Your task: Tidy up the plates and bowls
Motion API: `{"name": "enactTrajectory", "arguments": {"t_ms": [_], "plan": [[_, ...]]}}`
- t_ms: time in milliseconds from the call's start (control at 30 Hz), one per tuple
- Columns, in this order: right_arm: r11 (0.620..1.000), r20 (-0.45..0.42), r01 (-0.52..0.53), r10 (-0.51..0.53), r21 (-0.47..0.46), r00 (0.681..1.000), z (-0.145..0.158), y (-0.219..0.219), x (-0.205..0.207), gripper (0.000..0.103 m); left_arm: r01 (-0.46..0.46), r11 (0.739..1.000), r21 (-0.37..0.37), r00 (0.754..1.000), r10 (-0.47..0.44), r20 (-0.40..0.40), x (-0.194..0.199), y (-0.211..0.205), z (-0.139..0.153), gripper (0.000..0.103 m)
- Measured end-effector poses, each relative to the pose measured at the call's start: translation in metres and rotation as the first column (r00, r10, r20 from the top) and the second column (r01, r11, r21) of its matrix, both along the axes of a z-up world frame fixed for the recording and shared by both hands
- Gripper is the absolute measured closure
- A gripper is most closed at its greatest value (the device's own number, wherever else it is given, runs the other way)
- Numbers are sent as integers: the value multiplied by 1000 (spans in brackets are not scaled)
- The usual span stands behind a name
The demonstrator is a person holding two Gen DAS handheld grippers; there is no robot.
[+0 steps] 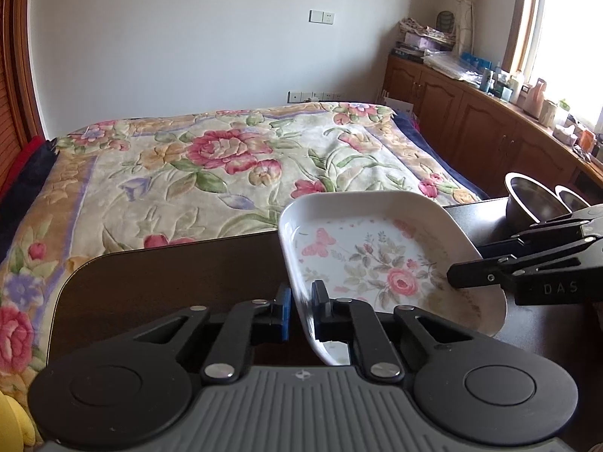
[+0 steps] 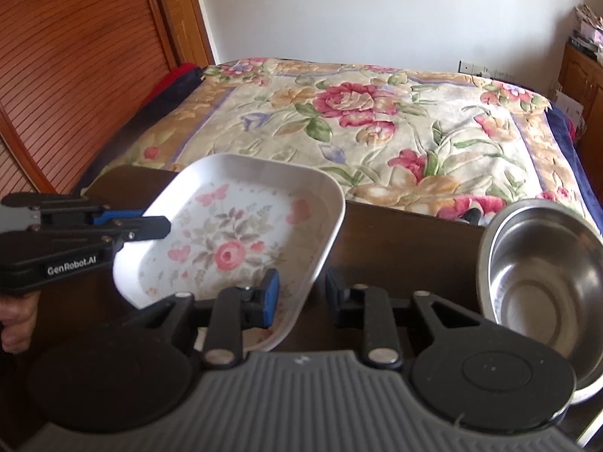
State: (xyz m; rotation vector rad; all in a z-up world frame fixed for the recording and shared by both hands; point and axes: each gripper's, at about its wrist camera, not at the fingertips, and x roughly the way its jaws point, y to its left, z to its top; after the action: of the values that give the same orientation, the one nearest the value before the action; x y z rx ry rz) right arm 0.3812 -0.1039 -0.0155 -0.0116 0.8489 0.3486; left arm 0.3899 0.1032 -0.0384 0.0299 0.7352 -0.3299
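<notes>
A white square plate with a rose and butterfly print hangs tilted above the dark table. My left gripper is shut on its near left rim, which sits pinched between the blue pad and the black finger. From the right wrist view the same plate shows with the left gripper clamped on its far left edge. My right gripper is open and straddles the plate's right rim, one finger inside and one outside. A steel bowl stands to the right.
Two steel bowls sit at the table's far right corner. A bed with a floral blanket lies just beyond the table's far edge. Wooden cabinets line the right wall. A person's hand holds the left gripper's handle.
</notes>
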Motion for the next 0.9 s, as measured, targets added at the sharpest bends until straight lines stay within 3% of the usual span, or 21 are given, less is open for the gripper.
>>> {"name": "enactTrajectory", "arguments": {"t_ms": [333, 400, 900], "plan": [[999, -19, -7, 8, 53, 1000, 2, -5, -4, 77, -4, 1000, 12, 1000, 4, 1, -3, 1, 4, 91], [999, 2, -32, 31, 27, 1000, 4, -3, -9, 77, -1, 1000, 10, 1000, 1, 4, -7, 3, 7, 91], [995, 58, -82, 79, 51, 995, 24, -5, -44, 79, -10, 999, 37, 999, 8, 40, -58, 3, 30, 91]]}}
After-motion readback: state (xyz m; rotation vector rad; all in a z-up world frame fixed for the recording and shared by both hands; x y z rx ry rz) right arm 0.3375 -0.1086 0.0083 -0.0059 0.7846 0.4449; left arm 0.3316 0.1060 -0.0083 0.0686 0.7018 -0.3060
